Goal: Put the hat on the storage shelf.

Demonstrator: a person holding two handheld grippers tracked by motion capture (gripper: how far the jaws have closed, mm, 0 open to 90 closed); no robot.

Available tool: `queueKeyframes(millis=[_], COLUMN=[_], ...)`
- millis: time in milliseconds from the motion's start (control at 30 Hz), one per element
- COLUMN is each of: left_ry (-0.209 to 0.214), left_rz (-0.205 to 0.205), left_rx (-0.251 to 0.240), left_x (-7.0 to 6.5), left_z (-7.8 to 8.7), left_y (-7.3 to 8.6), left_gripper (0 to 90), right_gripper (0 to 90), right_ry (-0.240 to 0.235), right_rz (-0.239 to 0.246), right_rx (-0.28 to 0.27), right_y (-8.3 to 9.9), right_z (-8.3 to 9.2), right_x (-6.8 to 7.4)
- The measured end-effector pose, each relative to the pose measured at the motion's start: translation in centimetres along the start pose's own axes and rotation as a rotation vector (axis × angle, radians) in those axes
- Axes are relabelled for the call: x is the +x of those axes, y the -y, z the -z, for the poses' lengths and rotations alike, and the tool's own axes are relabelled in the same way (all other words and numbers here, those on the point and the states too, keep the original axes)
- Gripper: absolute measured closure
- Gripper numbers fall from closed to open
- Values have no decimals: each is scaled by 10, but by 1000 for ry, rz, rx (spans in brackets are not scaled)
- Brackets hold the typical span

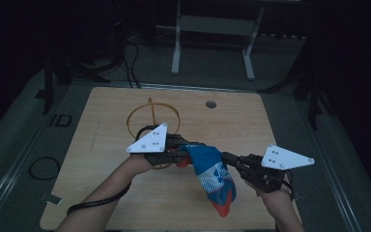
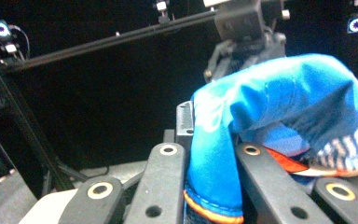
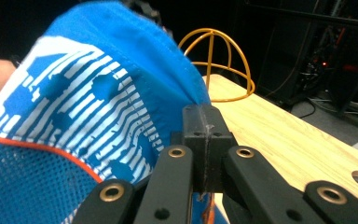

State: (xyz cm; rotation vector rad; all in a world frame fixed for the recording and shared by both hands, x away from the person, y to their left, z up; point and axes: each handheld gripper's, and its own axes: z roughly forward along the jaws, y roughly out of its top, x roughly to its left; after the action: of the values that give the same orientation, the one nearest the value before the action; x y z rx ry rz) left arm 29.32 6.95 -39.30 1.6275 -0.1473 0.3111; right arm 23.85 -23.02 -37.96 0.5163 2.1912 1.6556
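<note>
While both hands hover over the table [image 1: 101, 193] in the high view, a blue sock [image 1: 211, 175] with white stripes and an orange toe hangs between them, its top edge stretched from one tool to the other and its toe drooping toward the near edge of the wood. Its upper left corner sits at the left gripper [image 1: 182, 151], and the right gripper [image 1: 225, 157] meets the cloth at its right side. Just behind the left gripper a yellow wire frame [image 1: 140, 116] stands on the table, and a small round hole [image 1: 211, 104] lies farther back; beyond the table stands a white stand [image 1: 212, 24] on the dark floor. From the left gripper view, the left gripper [image 2: 212, 154] has its black jaws pressed on a fold of the sock [image 2: 279, 98], the blue cloth with its orange hem running down between them, and the rest bulging up and off to the right; the other tool shows dimly behind it. From the right gripper view, the right gripper [image 3: 206, 126] has its jaws pressed together, pinching the edge of the sock [image 3: 98, 93], which spreads to the left with white stripes above an orange seam and blue mesh. Past it the wire frame [image 3: 216, 65] stands on the table [image 3: 284, 144], apart from the sock.
</note>
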Motion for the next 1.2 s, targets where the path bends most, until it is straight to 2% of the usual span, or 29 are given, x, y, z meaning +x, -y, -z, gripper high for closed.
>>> queueKeyframes(millis=[67, 100, 133, 167, 200, 300, 367, 400, 433, 467, 667, 767, 833, 933, 1200], left_ry=[-4, -25, -52, -77, -106, -127, -162, -162, -208, -222, -311, -353, -392, -417, -513], left_rz=[-10, -18, -20, -13, -12, 11, 26, 26, 38, 46, 95, 140, 138, 157, 186], left_rx=[5, 3, 4, 17, 43, 60, 79, 79, 105, 116, 137, 134, 155, 172, 206], left_x=[-1, -2, -2, -2, -2, -3, -4, -4, -6, -7, -11, -12, -14, -18, -31], left_z=[2, 3, 4, 4, 5, 11, 15, 15, 20, 23, 48, 64, 73, 86, 122], left_y=[0, 0, 0, -1, -2, -4, -5, -5, -7, -8, -9, -7, -4, 2, 26], left_gripper=[846, 818, 732, 585, 491, 362, 305, 267, 267, 261, 175, 125, 80, 43, 31], right_gripper=[900, 900, 900, 900, 900, 900, 900, 900, 900, 900, 900, 900, 900, 900, 900], right_ry=[4, 6, 10, 17, 21, 35, 43, 43, 44, 64, 91, 100, 110, 109, 104], right_rz=[5, 4, 9, 7, 2, -9, -11, -11, -16, -11, 3, 5, 12, 12, 26], right_rx=[-2, -6, -3, -8, -13, -30, -40, -40, -44, -51, -66, -69, -72, -81, -105], right_y=[-3, -5, -7, -8, -10, -15, -18, -18, -19, -22, -32, -38, -42, -49, -75], right_z=[2, 3, 4, 5, 7, 11, 14, 14, 15, 17, 20, 19, 18, 14, -1], right_x=[-1, -2, -2, -3, -5, -9, -12, -12, -13, -15, -19, -21, -22, -25, -28])
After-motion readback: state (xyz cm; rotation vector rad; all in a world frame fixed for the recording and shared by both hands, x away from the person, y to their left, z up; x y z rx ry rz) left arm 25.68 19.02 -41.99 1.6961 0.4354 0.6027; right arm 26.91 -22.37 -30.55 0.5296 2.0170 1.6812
